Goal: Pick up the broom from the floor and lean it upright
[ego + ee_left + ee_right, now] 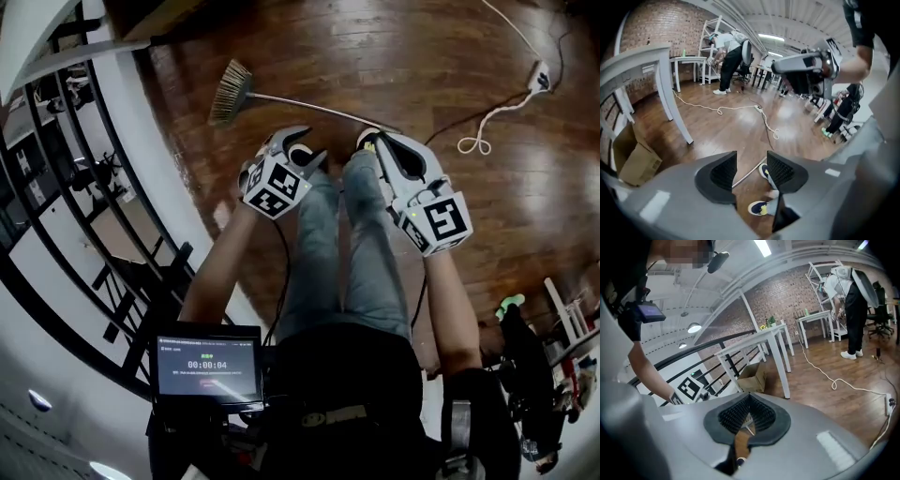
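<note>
The broom lies flat on the wooden floor, its straw head point(230, 92) at the left and its thin metal handle point(319, 110) running right toward my feet. My left gripper point(307, 150) hangs above the handle's near part with its jaws open. In the left gripper view the handle point(749, 172) crosses the floor between the left gripper's point(752, 161) pads, which do not touch it. My right gripper point(368, 141) is over the handle's end, shut with nothing in it. In the right gripper view the right gripper's point(749, 401) pads meet.
My legs point(347, 253) and shoes point(759, 207) stand just behind the handle. A black railing point(56, 187) runs along the left. A white cord point(478, 141) and power strip point(539, 77) lie at the right. A white table point(661, 75), a cardboard box point(635, 161) and a person point(729, 56) are further off.
</note>
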